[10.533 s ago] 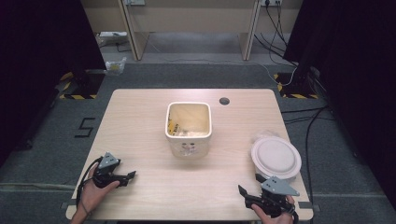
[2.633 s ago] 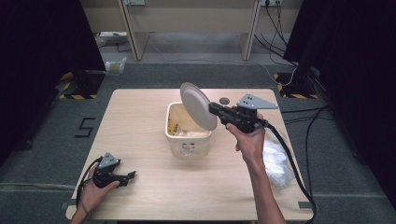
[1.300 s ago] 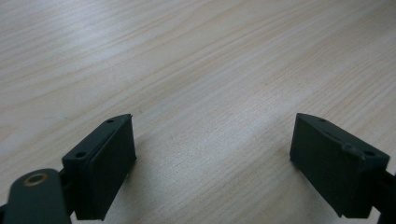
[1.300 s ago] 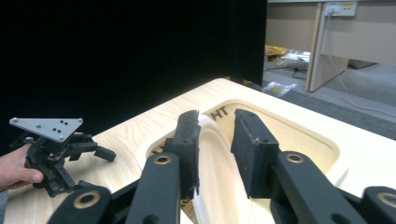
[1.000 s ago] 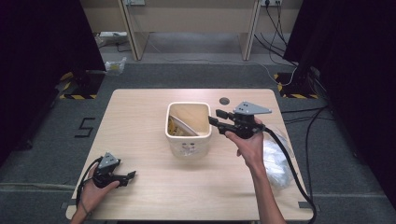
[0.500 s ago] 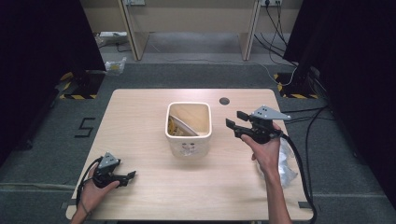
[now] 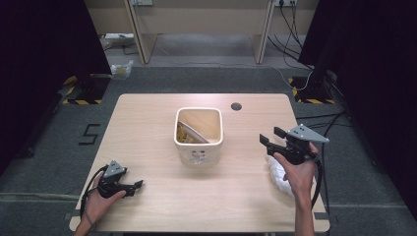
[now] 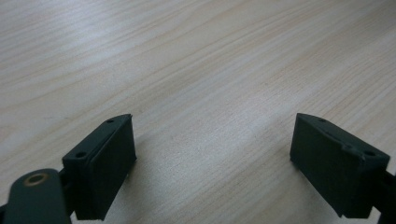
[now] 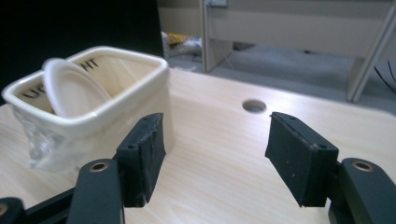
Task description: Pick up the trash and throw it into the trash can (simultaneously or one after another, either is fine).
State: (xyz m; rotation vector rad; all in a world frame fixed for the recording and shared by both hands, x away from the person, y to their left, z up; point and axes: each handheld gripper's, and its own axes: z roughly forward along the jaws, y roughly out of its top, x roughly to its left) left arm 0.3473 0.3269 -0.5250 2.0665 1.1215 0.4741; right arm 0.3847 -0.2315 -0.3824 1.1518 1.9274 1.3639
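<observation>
Right gripper (image 7: 271,140) held above worktop (image 7: 157,118), right of cream bin (image 7: 198,135); fingers (image 9: 140,156) spread wide, nothing gripped. White plate (image 7: 193,133) leaned inside bin. Left gripper (image 7: 137,185) rested near front-left corner, fingers (image 8: 105,163) wide apart, empty

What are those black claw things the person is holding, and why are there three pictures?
Those are grippers, hand-held tools with two black jaws that pinch. The left gripper rests low on the wooden table; the right gripper is held up beside the cream bin. Both are open and hold nothing. One picture comes from a camera high above the table. The other two come from small cameras riding on each gripper, looking along its jaws. A white plate leans inside the bin, and something white and crinkly lies under the right hand.
</observation>
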